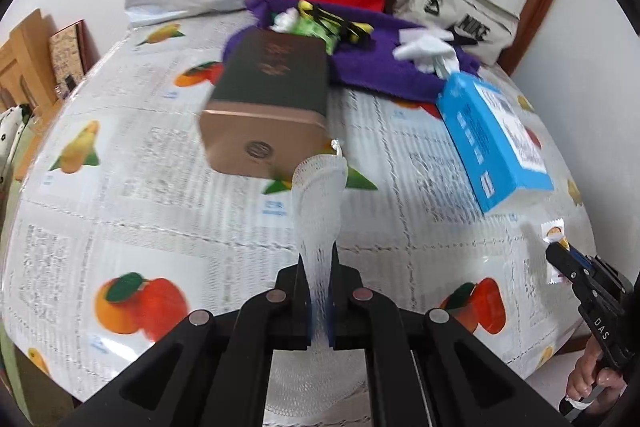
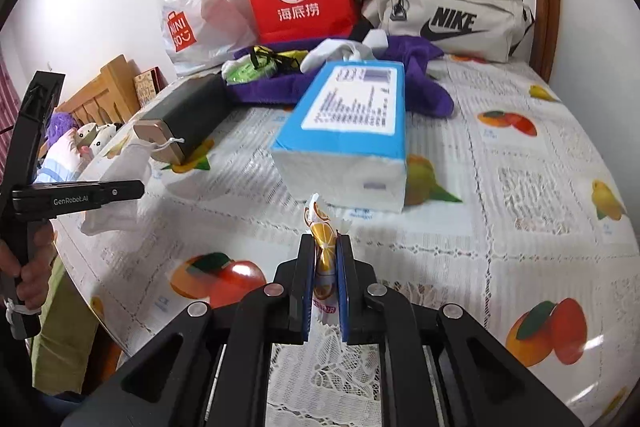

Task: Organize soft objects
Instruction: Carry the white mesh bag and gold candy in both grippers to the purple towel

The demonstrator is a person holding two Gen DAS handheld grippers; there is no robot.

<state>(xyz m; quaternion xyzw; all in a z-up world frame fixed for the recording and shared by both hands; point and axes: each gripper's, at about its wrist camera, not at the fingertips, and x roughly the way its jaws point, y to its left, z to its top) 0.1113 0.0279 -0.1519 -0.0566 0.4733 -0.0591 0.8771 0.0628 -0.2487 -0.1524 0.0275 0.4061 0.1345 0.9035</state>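
The left gripper (image 1: 320, 267) is clamped on a white mesh pouch (image 1: 320, 195) above the desk (image 1: 160, 211); what the pouch holds cannot be told. The right gripper (image 2: 325, 263) is clamped on a small snack packet (image 2: 323, 243). A dark box (image 1: 268, 99) and a blue tissue pack (image 2: 348, 123) lie ahead, with purple cloth (image 2: 424, 83) behind. Only the right view shows the tissue pack's white end.

A white mesh pouch (image 1: 318, 203) stands upright, pinched at its base, while a small orange-printed snack packet (image 2: 323, 251) is pinched likewise.
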